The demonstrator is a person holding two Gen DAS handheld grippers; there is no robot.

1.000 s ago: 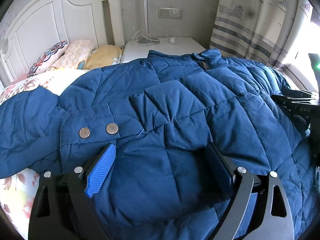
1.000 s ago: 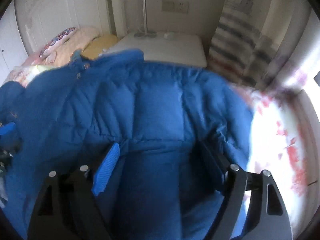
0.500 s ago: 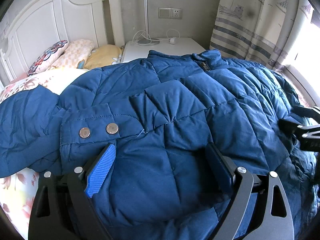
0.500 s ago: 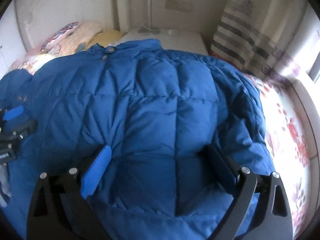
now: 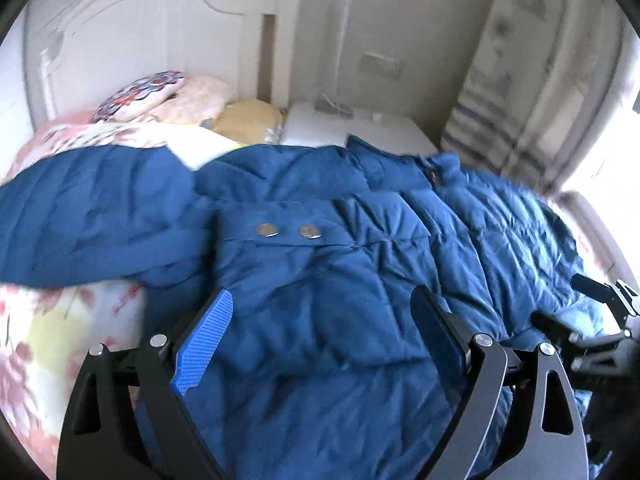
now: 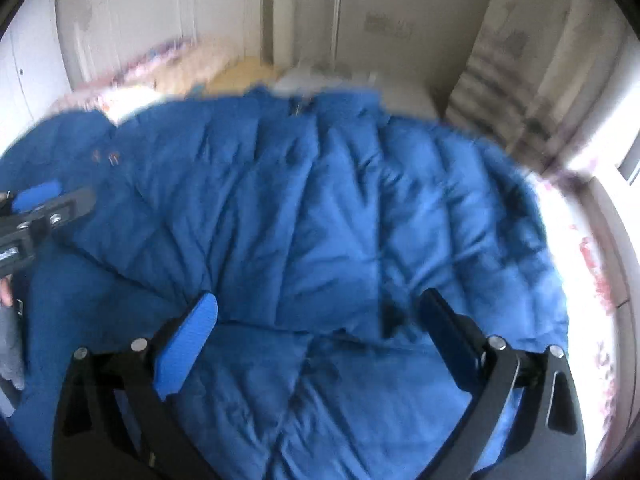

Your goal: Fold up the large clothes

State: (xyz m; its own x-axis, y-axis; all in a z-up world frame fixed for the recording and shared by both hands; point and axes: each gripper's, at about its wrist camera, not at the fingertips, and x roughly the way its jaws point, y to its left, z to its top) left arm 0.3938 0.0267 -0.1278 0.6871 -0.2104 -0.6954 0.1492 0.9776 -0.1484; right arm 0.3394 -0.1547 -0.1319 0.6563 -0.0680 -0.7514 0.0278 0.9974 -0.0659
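A large blue quilted down jacket (image 5: 340, 240) lies spread over the bed, its collar and zip (image 5: 432, 168) toward the headboard and a flap with two metal snaps (image 5: 288, 231) near the left sleeve. My left gripper (image 5: 322, 296) hovers wide open over the jacket's lower left part, its pads off the cloth. My right gripper (image 6: 320, 298) is over the jacket (image 6: 320, 200) on its right half, and its jaws are opening with only loose fabric below them. Each gripper shows in the other's view: the right gripper (image 5: 592, 320) and the left gripper (image 6: 48, 204).
A floral bedsheet (image 5: 60, 340) shows on the left and the bedsheet (image 6: 592, 260) again along the right edge. White headboard (image 5: 140, 60), pillows (image 5: 168, 96), a white nightstand (image 5: 360, 132) with a lamp pole, and striped curtains (image 5: 512, 100) stand behind.
The right gripper's jaws have spread wider and it has drawn back across the jacket. The left gripper has shifted left and back, so the snap flap sits further right in its view.
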